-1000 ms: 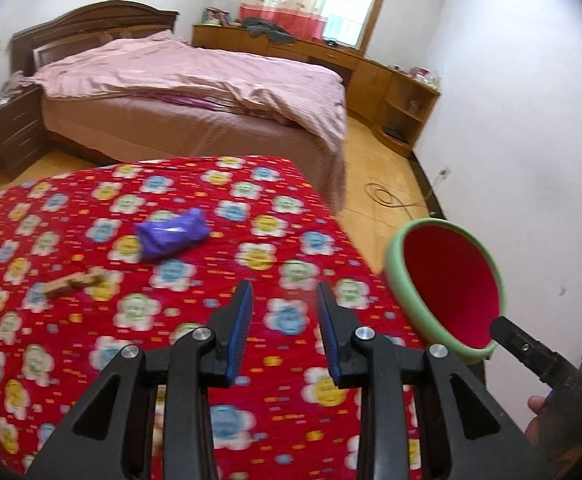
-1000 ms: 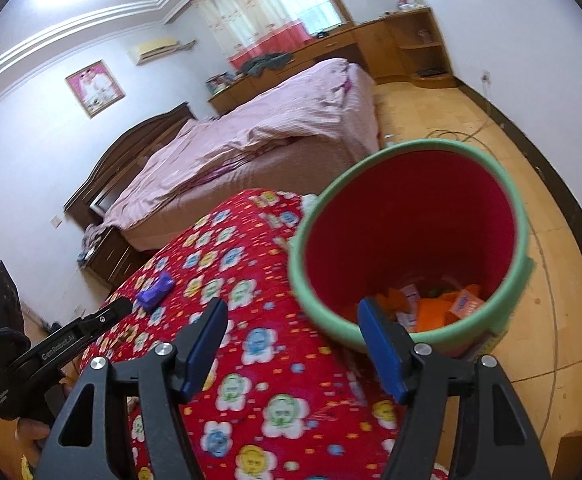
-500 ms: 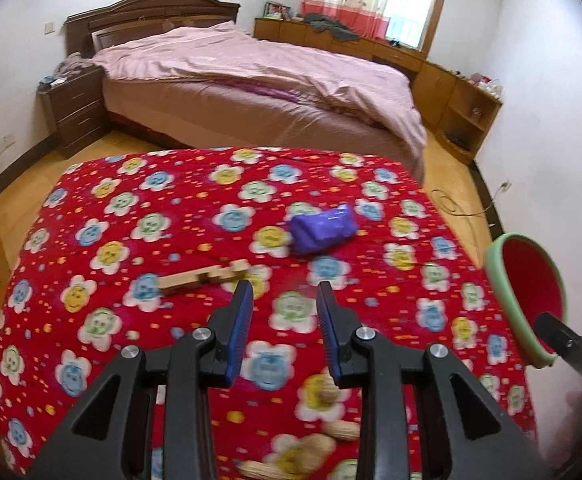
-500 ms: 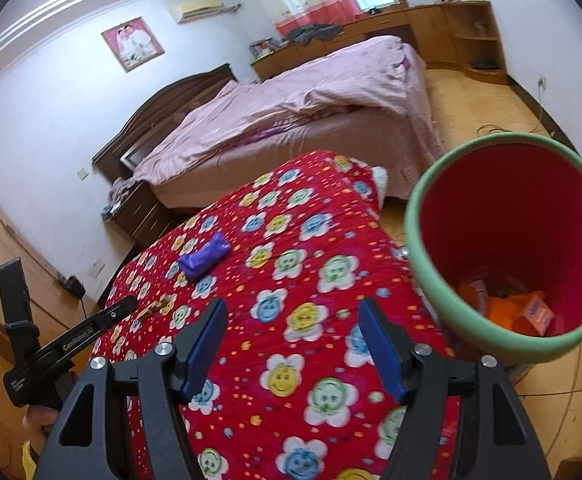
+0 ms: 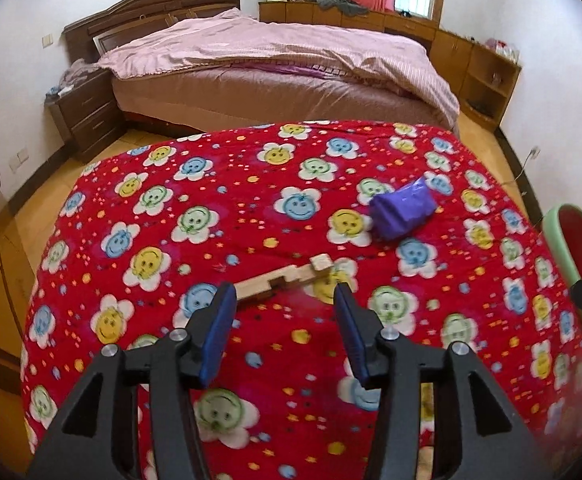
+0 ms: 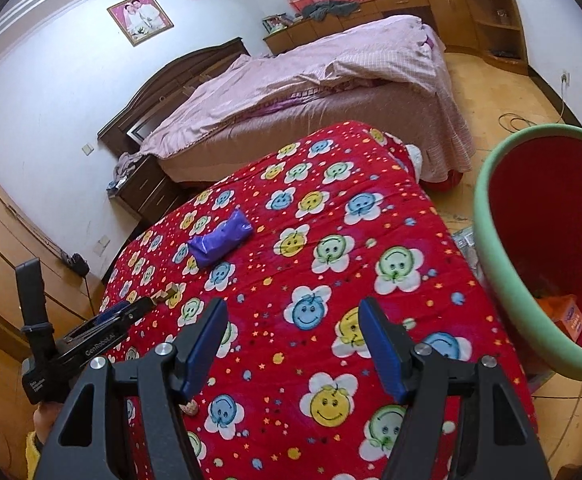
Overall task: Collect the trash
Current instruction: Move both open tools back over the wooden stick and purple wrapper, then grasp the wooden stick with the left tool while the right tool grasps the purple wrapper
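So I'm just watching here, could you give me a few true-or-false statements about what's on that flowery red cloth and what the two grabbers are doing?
1. The left gripper is open and holds nothing. True.
2. The purple bag is already in the bin. False: it lies on the red cloth.
3. The wooden piece lies on the cloth just ahead of the left gripper. True.
4. The bin is empty. False: an orange wrapper lies at its bottom.
5. The right gripper is shut on the purple bag. False: it is open, and the bag lies well beyond it.
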`<state>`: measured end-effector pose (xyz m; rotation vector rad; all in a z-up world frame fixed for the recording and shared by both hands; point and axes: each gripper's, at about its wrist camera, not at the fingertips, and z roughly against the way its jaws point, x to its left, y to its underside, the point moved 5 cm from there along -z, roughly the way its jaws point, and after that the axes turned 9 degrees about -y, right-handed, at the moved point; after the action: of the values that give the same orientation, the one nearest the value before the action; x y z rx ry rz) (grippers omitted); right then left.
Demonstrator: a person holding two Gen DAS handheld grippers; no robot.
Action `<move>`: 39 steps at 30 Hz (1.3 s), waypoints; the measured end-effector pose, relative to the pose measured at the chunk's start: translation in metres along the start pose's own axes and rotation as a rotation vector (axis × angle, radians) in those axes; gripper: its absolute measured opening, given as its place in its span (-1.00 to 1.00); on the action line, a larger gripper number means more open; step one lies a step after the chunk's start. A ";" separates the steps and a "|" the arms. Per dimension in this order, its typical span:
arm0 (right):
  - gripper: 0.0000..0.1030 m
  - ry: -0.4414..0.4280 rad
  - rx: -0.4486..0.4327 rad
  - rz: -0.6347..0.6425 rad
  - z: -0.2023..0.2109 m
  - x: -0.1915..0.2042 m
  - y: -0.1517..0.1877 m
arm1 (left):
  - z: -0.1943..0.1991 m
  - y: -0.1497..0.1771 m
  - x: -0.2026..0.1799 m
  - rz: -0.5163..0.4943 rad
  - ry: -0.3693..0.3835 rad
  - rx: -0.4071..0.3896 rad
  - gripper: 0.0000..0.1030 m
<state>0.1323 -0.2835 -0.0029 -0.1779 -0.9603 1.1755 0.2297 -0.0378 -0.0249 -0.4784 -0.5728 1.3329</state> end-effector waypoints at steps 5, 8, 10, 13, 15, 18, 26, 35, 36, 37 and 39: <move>0.37 0.003 0.018 -0.003 -0.011 0.001 -0.001 | -0.012 -0.004 0.010 0.001 -0.009 0.013 -0.01; 0.37 0.006 0.025 -0.004 -0.016 0.000 -0.003 | -0.020 -0.005 0.012 -0.007 -0.008 0.023 -0.01; 0.37 0.004 0.031 -0.006 -0.021 0.001 -0.004 | -0.025 -0.006 0.012 -0.015 -0.004 0.028 -0.01; 0.37 0.002 0.041 -0.005 -0.027 0.001 -0.005 | -0.032 -0.006 0.009 -0.035 0.023 0.041 -0.01; 0.37 0.000 0.049 -0.003 -0.030 0.001 -0.006 | -0.036 -0.006 0.006 -0.059 0.018 0.037 -0.01; 0.37 -0.002 0.057 -0.001 -0.035 0.003 -0.006 | -0.042 -0.007 0.003 -0.079 0.022 0.030 0.00; 0.36 -0.003 0.067 -0.004 -0.040 0.002 -0.007 | -0.050 -0.017 0.006 -0.053 0.074 0.044 -0.13; 0.37 0.003 0.088 0.017 -0.053 0.006 -0.012 | -0.046 -0.014 0.010 0.035 0.093 0.062 -0.80; 0.37 0.002 0.092 0.024 -0.055 0.008 -0.013 | -0.046 -0.014 0.012 0.059 0.099 0.064 -0.81; 0.37 0.002 0.097 0.037 -0.059 0.011 -0.014 | -0.046 -0.013 0.014 0.093 0.106 0.066 -0.81; 0.37 0.001 0.106 0.057 -0.066 0.016 -0.015 | -0.047 -0.012 0.019 0.154 0.104 0.065 -0.81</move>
<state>0.1909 -0.2537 -0.0252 -0.1213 -0.8943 1.2753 0.2712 -0.0214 -0.0513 -0.5439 -0.4117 1.4592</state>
